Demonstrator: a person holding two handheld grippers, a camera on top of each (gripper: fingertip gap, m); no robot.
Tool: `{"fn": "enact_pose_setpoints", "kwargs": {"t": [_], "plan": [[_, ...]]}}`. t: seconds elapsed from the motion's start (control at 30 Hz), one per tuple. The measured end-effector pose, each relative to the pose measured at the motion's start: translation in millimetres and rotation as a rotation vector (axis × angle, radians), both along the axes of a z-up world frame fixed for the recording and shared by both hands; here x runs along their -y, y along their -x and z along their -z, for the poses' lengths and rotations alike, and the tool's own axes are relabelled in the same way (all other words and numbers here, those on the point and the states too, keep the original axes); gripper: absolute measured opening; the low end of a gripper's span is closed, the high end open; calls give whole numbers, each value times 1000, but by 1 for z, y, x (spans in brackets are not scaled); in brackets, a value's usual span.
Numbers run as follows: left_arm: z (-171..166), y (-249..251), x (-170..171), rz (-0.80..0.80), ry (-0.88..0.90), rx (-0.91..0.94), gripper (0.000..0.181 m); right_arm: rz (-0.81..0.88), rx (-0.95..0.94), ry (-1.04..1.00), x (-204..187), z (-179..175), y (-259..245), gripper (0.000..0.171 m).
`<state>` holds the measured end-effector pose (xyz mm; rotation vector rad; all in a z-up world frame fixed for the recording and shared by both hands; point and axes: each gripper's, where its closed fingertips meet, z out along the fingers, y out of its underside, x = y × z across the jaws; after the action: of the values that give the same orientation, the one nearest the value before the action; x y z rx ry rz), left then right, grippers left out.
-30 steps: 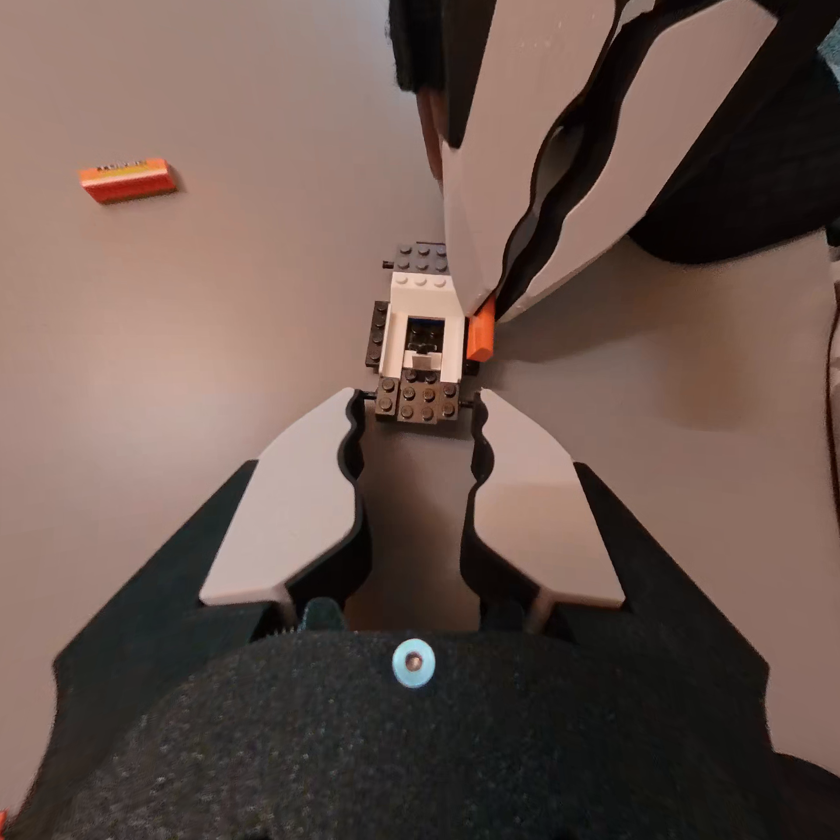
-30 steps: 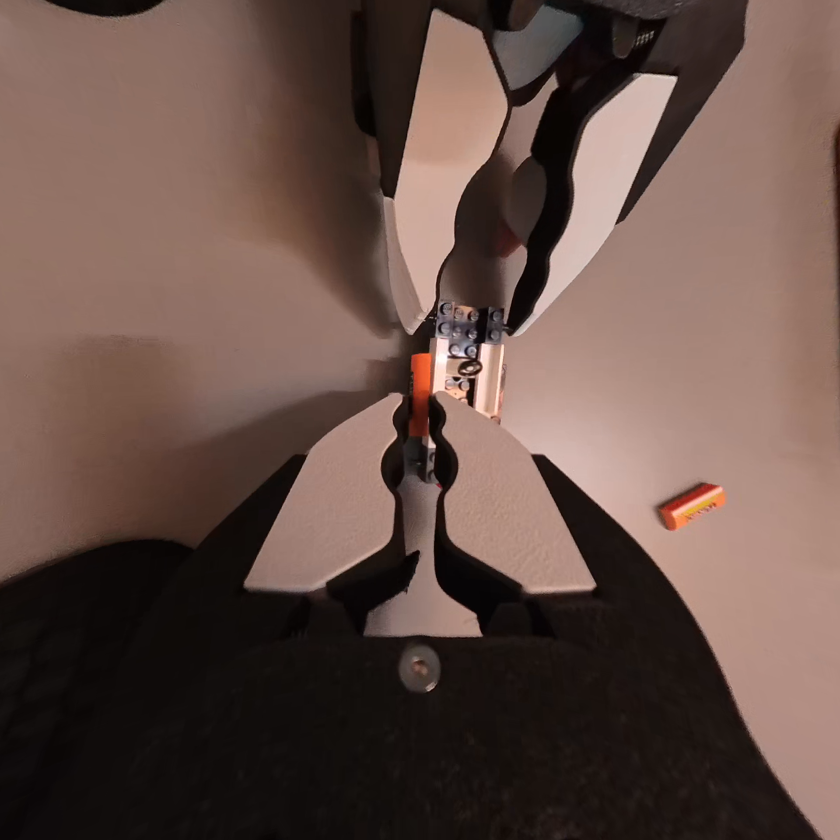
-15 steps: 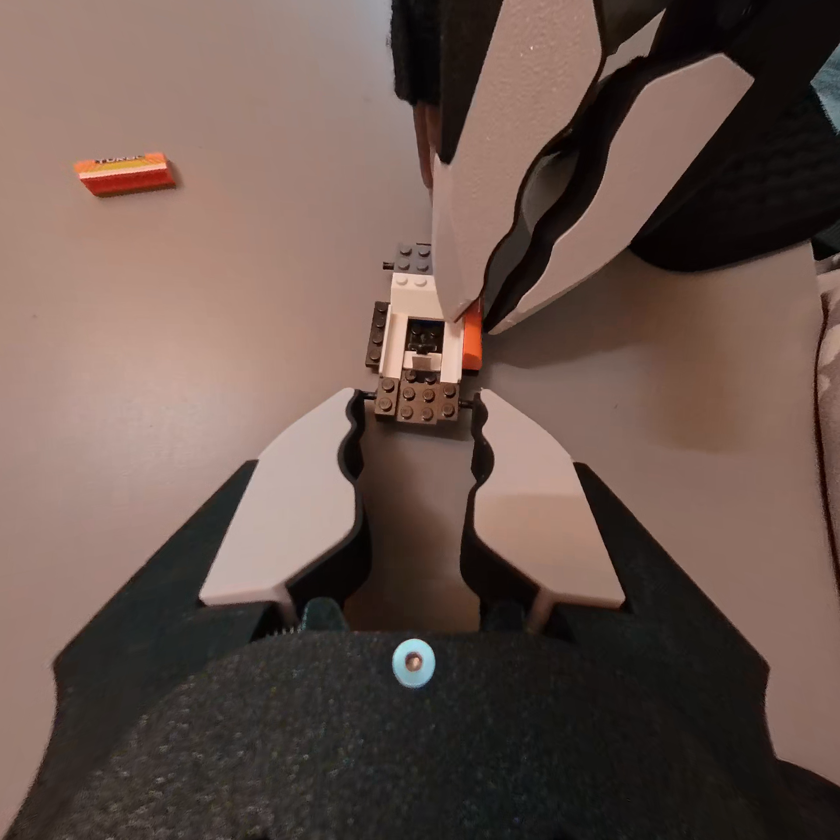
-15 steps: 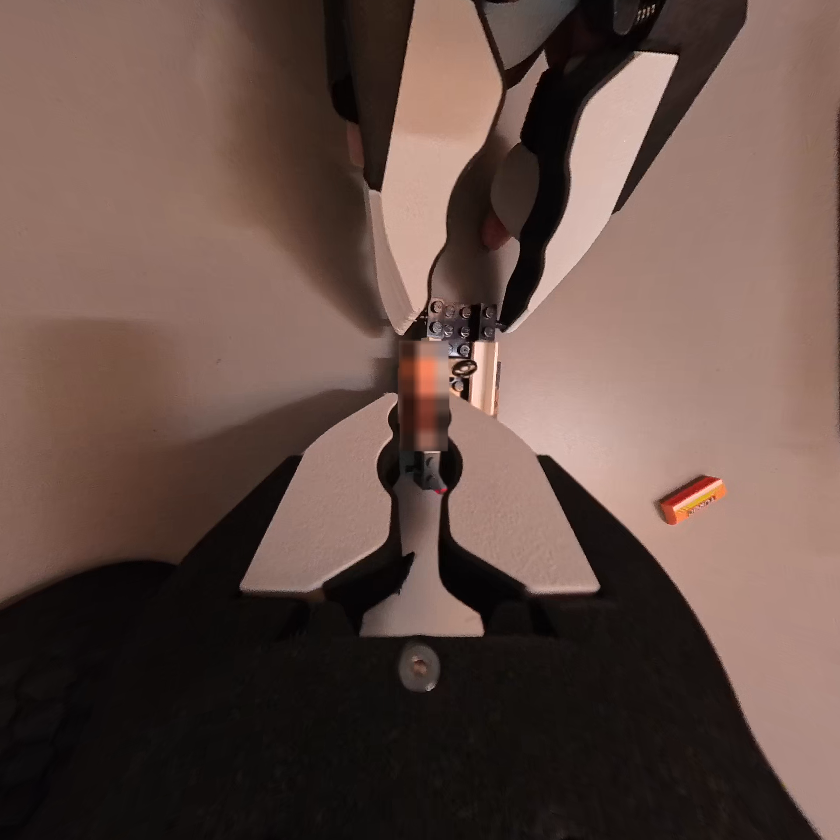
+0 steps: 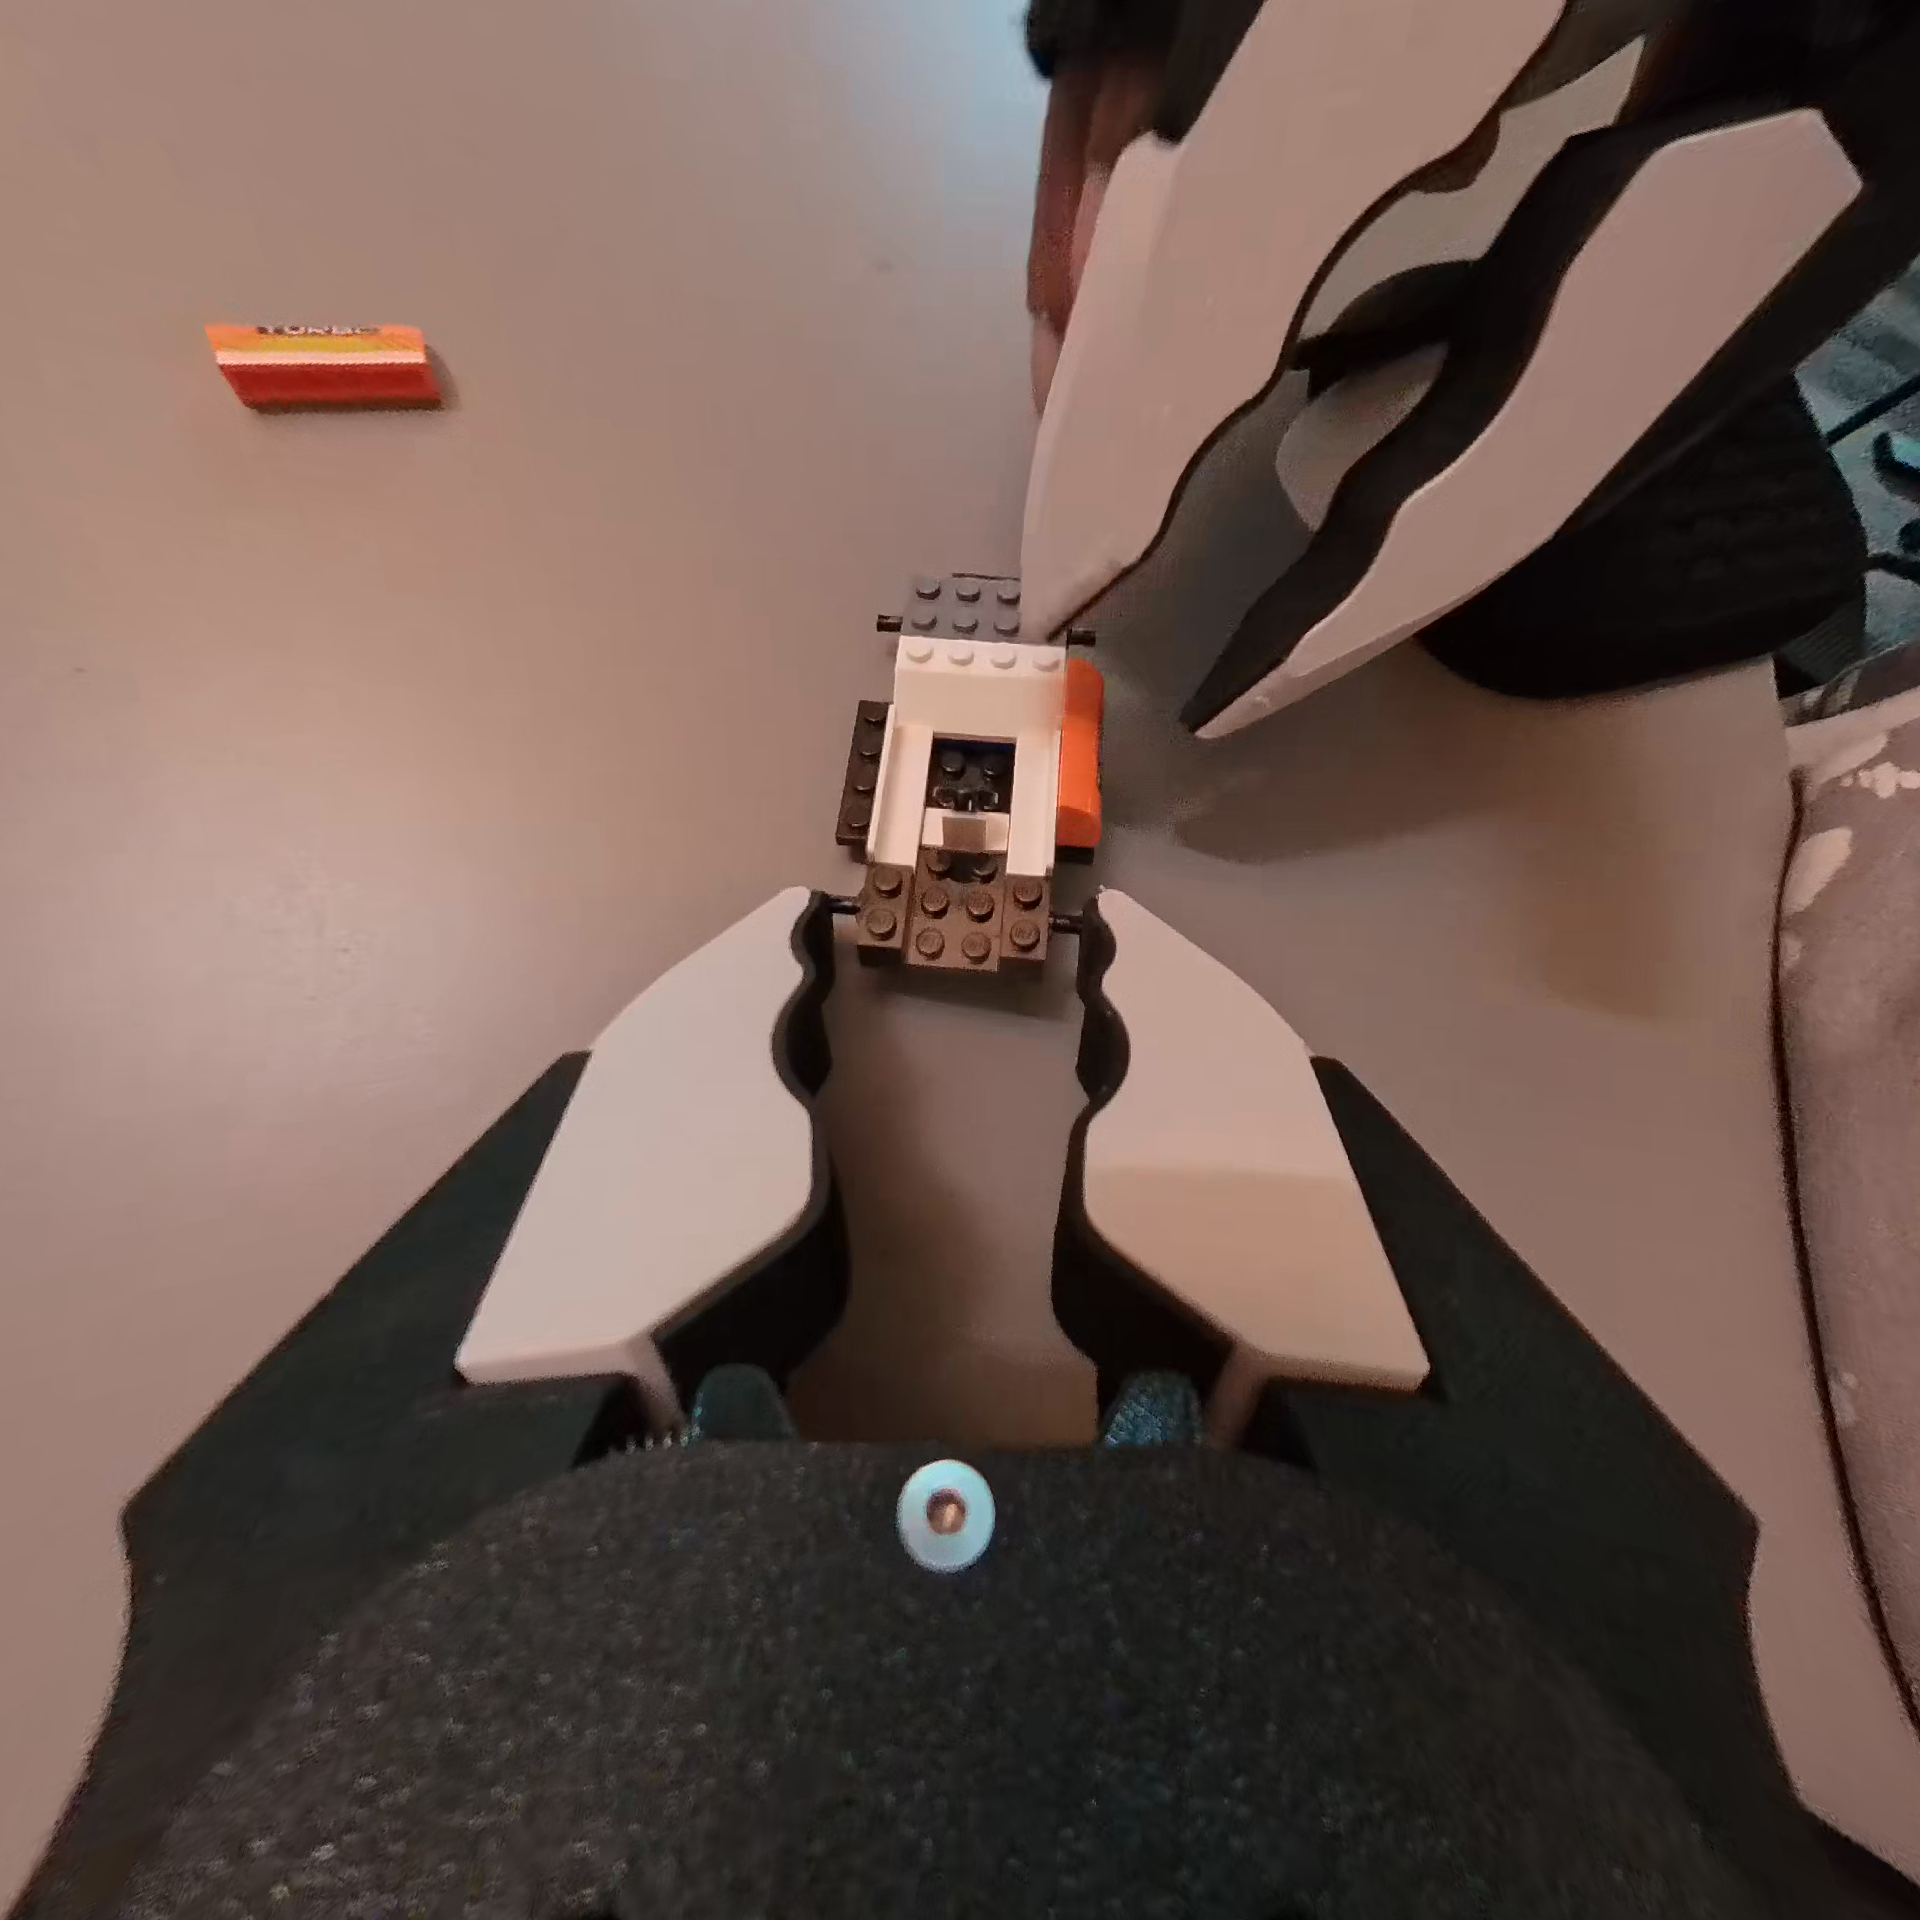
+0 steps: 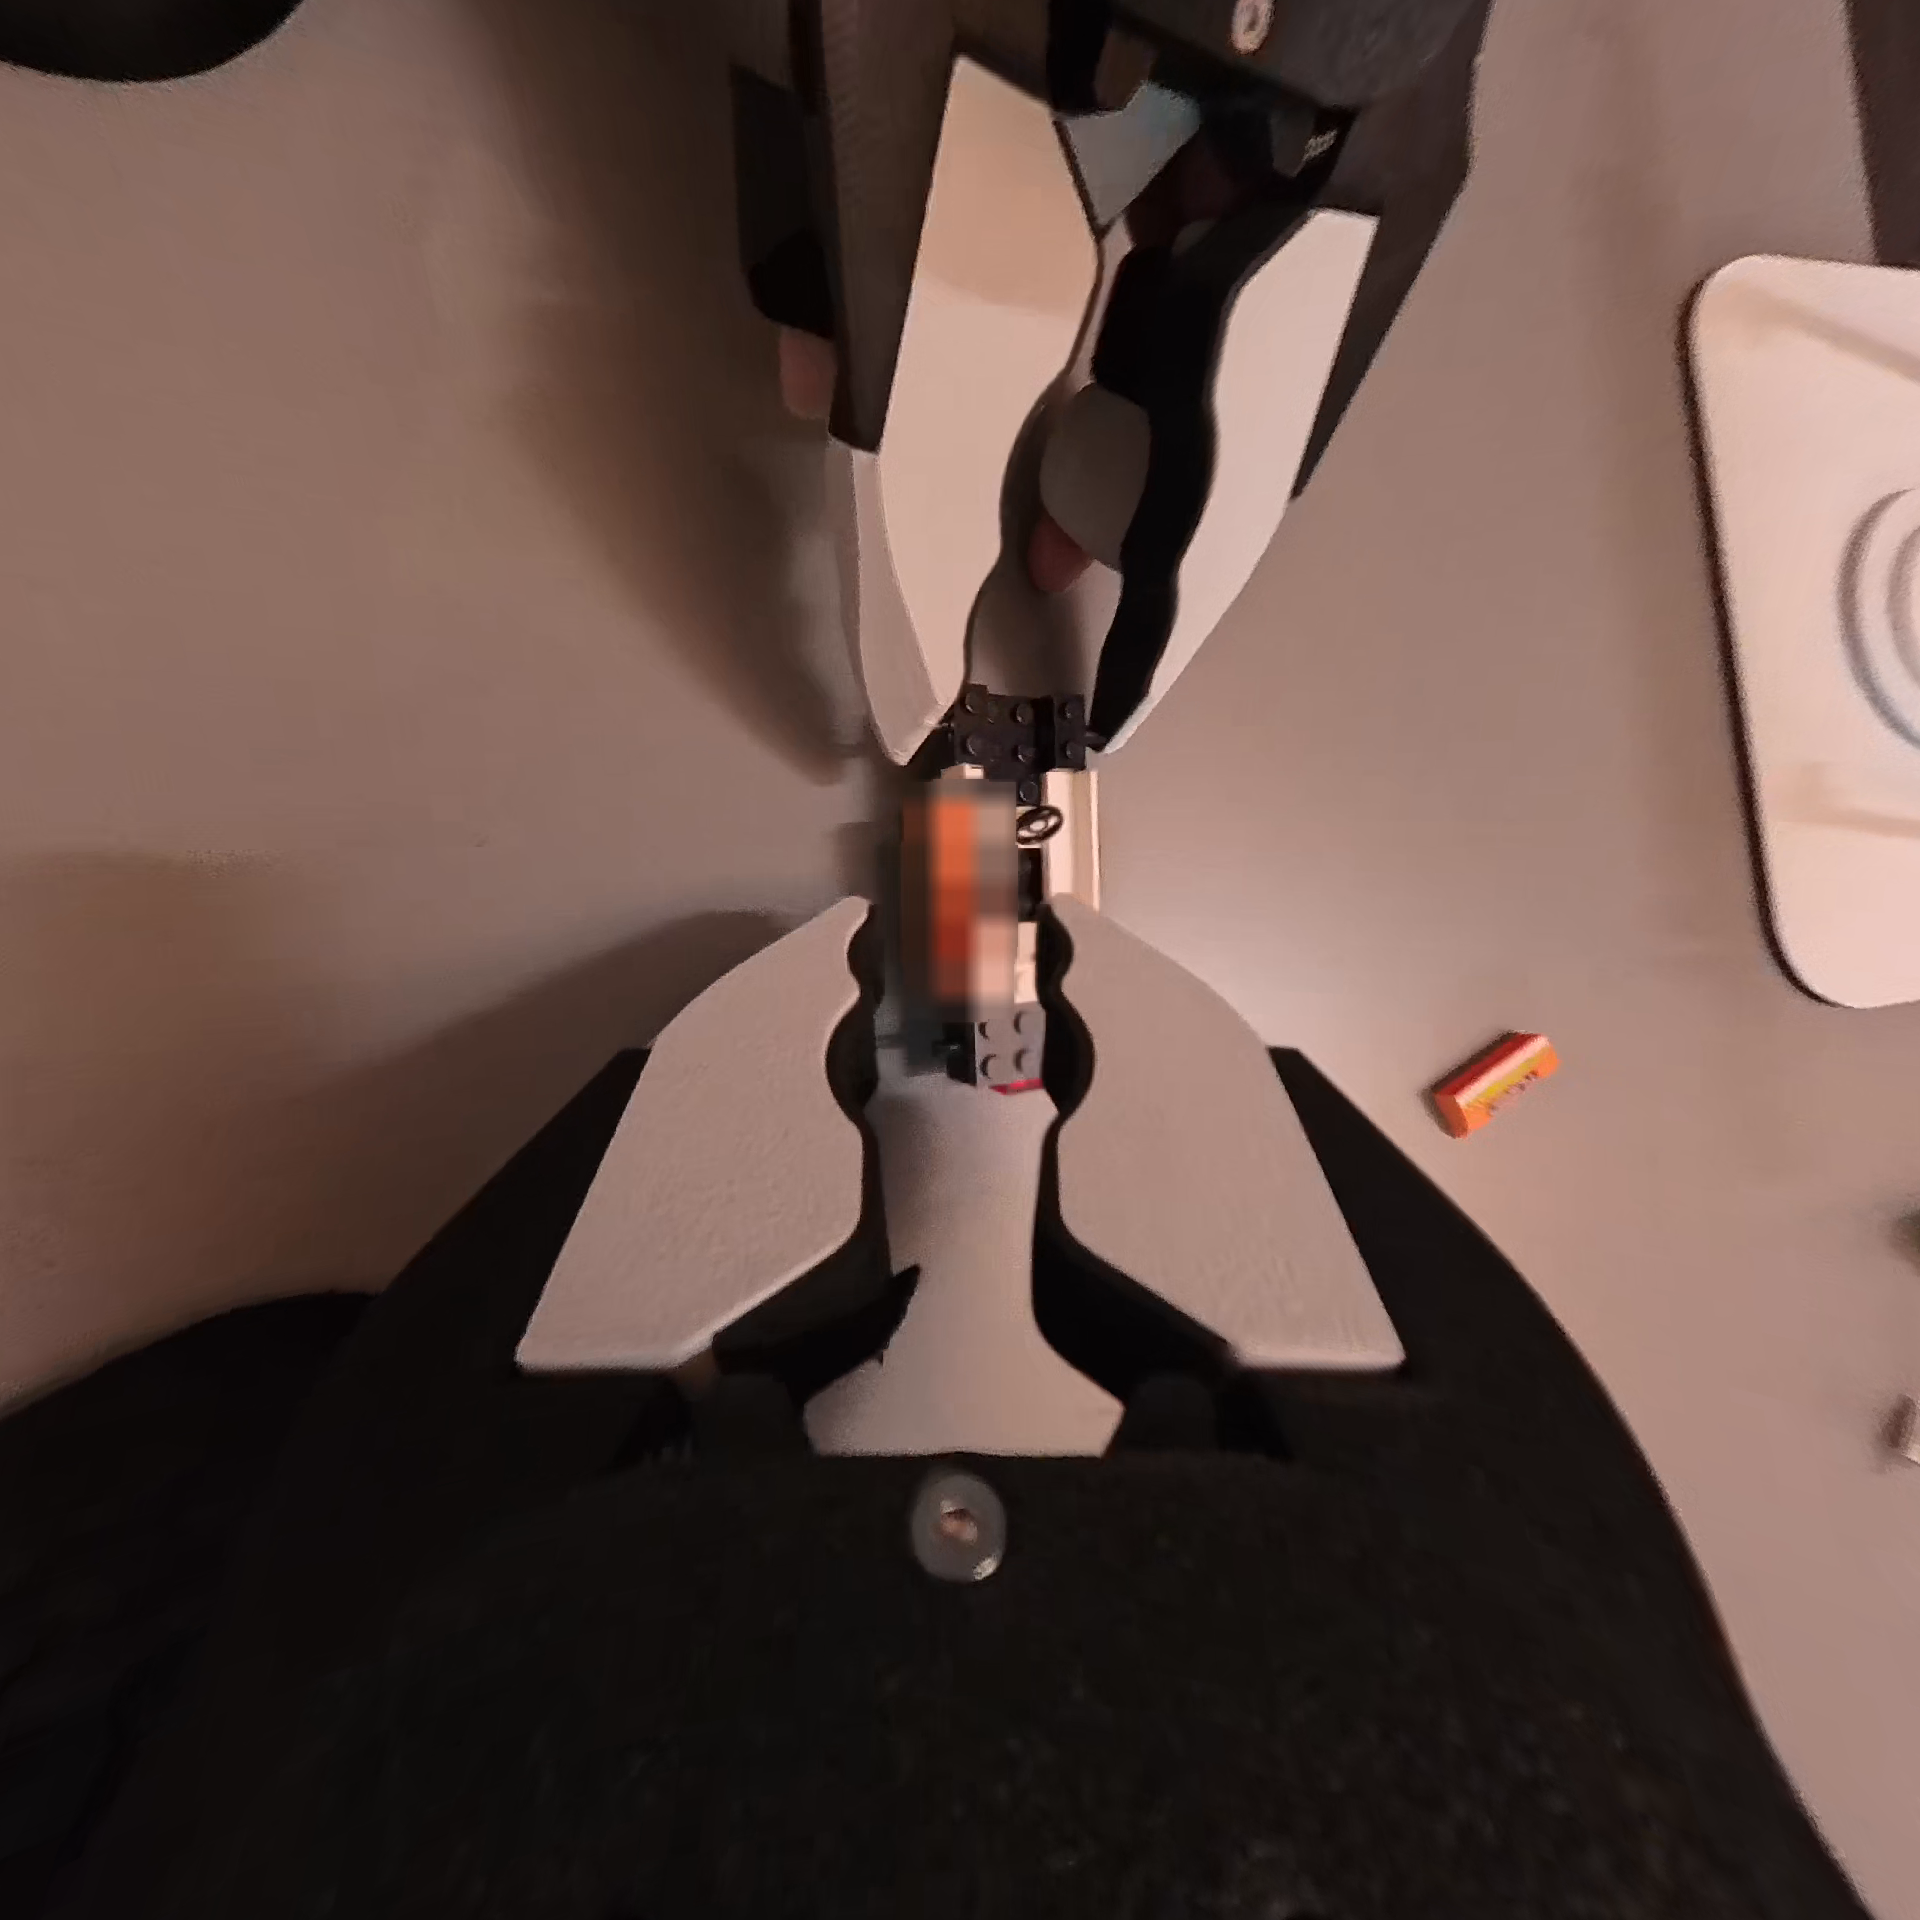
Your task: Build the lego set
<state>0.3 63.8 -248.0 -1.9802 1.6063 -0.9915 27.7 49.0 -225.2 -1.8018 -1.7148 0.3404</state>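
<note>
A small lego car (image 5: 971, 707) with a white body and dark plates lies on the tan table (image 5: 520, 727). An orange brick (image 5: 1081, 764) sits on its right side. My left gripper (image 5: 951, 920) is shut on the car's near dark end, its fingertips on the axle pins. My right gripper (image 5: 1132, 675) is open at the car's far right end, one fingertip by the grey rear plate and nothing held. In the right wrist view my right gripper (image 6: 956, 914) straddles the car (image 6: 1008, 1039), and the left gripper (image 6: 1003, 743) clamps its far end.
A loose orange brick with a striped face (image 5: 322, 364) lies on the table far left; it also shows in the right wrist view (image 6: 1496, 1086). A white square pad (image 6: 1808, 623) lies at the right. A grey patterned cloth (image 5: 1849, 1143) borders the table's right side. Some 5 centimeters of space lies between my two pairs of fingers.
My right gripper has opened and let go of the orange brick, which now stays on the car's side. It has pulled back from the car. The left gripper holds still.
</note>
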Motion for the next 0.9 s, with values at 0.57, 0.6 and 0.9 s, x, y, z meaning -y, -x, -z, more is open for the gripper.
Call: {"fn": "enact_pose_setpoints", "kwargs": {"t": [0.57,0.6,0.9], "plan": [[-4,-5,-3,-69,81,52,45,134,159,-589,-15,16,6,39],[-4,-5,-3,-69,81,54,45,134,166,-592,-16,17,6,38],[-6,-7,-2,-62,70,74,45,128,196,-639,-21,17,4,21]]}}
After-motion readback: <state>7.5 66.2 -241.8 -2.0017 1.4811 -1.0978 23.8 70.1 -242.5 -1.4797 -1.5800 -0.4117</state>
